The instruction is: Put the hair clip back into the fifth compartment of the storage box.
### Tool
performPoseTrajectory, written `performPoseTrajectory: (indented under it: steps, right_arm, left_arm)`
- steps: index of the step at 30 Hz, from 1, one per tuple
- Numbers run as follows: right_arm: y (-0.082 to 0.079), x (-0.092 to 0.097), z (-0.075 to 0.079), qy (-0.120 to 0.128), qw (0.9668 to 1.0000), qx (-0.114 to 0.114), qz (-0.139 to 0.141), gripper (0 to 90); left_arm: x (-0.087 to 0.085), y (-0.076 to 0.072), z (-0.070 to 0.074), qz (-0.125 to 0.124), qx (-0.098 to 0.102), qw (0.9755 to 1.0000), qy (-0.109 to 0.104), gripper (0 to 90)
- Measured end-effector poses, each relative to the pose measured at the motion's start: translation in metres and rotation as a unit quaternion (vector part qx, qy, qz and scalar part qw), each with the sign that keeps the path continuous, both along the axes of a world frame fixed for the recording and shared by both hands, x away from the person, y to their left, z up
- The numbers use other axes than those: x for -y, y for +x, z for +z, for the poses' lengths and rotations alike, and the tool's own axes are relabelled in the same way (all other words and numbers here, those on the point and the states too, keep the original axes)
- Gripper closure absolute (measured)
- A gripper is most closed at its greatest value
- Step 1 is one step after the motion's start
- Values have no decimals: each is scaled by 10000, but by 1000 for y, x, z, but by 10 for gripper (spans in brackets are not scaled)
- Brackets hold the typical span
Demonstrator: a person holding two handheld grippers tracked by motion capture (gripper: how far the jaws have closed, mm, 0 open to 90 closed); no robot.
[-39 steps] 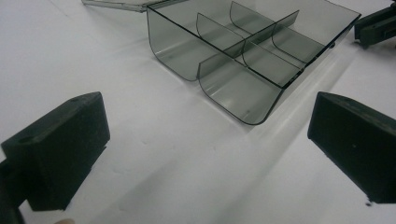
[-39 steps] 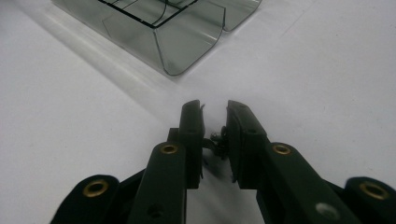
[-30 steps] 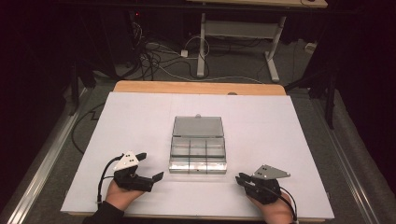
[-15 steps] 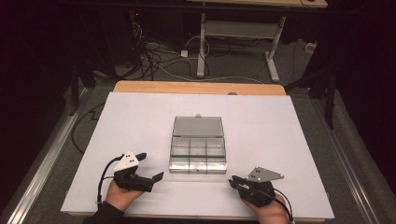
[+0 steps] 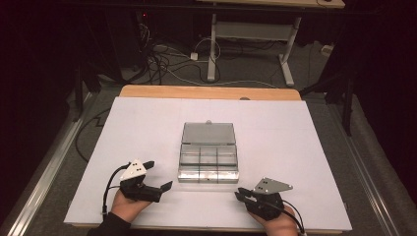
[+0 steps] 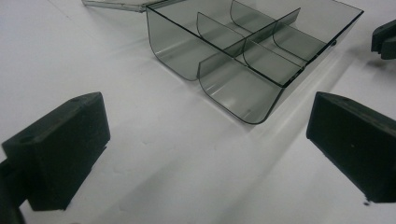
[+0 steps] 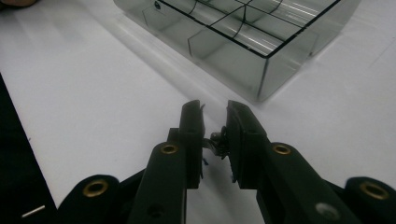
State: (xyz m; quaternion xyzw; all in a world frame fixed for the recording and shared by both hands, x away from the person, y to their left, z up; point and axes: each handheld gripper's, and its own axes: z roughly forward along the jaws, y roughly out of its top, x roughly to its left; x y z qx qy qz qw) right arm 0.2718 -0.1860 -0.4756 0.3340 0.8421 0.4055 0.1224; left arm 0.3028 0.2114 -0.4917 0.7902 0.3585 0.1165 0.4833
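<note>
A clear plastic compartment box [image 5: 208, 169] lies mid-table, its lid folded flat behind it and its cells bare. My left gripper [image 5: 158, 175] rests left of the box's front, open wide; in the left gripper view its jaws frame bare white surface with the box [image 6: 233, 88] ahead. My right gripper [image 5: 240, 193] sits by the box's front right corner. In the right gripper view its jaws [image 7: 215, 109] are nearly together, pinching a small dark metal piece [image 7: 216, 140], and the box's corner [image 7: 261, 70] is just beyond.
A white sheet [image 5: 295, 137] covers the table, with a wooden edge [image 5: 206, 92] at the far side. Cables and desk legs [image 5: 212, 54] lie on the dark floor beyond. The right gripper's tip [image 6: 385, 39] shows at the far right of the left gripper view.
My right gripper has edged a little to the left, closer to the box's front corner. The left gripper has stayed put.
</note>
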Motion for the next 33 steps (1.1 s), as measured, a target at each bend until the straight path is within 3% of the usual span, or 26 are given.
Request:
performPoseTrajectory:
  steps: [33]
  right_arm:
    - [0, -37, -3, 126, 9991, -73, 403, 779]
  left_arm:
    - [0, -1, 0, -40, 33, 10000, 17, 0]
